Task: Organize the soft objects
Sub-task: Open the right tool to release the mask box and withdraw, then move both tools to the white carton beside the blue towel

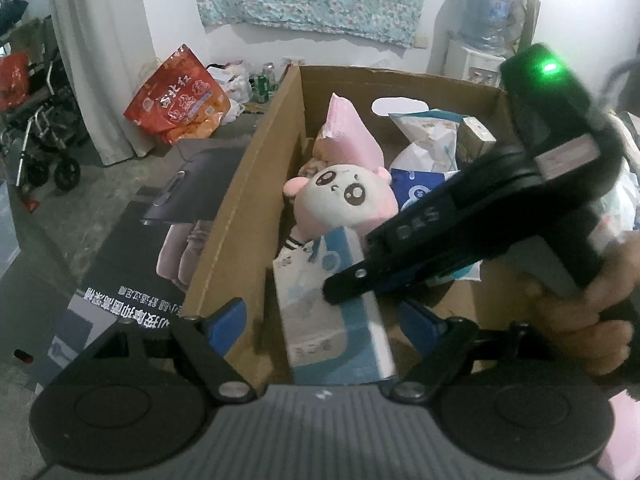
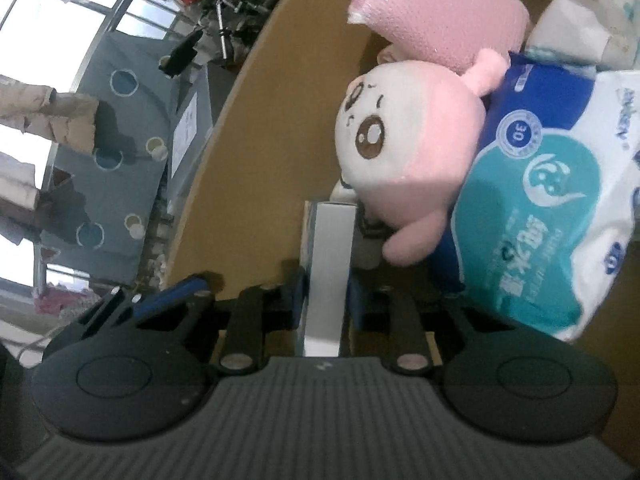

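An open cardboard box (image 1: 240,216) holds a pink and white plush toy (image 1: 340,196) lying face up against its left wall. A white and blue carton (image 1: 332,312) stands on edge just in front of the plush. My right gripper (image 1: 340,284) comes in from the right, held by a hand (image 1: 580,312), and is shut on that carton. In the right wrist view its pads (image 2: 296,300) press the carton's (image 2: 328,264) narrow sides, with the plush (image 2: 400,152) just beyond. My left gripper (image 1: 322,314) is open and straddles the box's near corner, gripping nothing.
A pink bubble-wrap packet (image 1: 348,132) and blue and teal tissue packs (image 2: 540,200) fill the box behind the plush. A dark printed carton (image 1: 132,260) lies left of the box. A red bag (image 1: 180,96), a wheelchair (image 1: 40,140) and a water dispenser (image 1: 484,20) stand farther back.
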`<action>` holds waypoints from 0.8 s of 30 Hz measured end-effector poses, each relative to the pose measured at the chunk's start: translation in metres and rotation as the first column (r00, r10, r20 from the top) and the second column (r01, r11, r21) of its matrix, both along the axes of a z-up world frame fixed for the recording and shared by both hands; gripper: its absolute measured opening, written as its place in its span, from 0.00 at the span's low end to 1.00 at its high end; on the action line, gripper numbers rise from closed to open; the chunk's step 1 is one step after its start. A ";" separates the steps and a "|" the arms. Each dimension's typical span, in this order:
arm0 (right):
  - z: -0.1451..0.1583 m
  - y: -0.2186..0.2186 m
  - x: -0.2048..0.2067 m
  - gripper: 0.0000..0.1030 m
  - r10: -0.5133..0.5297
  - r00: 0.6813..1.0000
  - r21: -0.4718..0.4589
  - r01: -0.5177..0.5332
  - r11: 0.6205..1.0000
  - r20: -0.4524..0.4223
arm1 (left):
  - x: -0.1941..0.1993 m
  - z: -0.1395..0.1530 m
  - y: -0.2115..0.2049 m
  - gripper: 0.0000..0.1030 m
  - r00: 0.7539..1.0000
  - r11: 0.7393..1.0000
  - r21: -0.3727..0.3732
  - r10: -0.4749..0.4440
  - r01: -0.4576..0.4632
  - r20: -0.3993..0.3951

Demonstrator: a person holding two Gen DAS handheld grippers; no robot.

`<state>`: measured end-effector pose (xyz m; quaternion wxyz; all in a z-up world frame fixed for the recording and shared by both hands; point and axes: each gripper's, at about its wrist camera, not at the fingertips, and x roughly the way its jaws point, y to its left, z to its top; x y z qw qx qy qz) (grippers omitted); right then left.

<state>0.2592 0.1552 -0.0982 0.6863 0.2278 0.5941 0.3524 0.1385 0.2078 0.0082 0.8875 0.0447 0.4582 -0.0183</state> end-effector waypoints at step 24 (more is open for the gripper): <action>0.137 -0.416 -0.171 0.79 -0.577 0.730 0.162 0.561 0.812 0.365 | -0.006 0.067 -0.264 0.85 0.927 0.934 -0.078 -0.330 0.348 0.181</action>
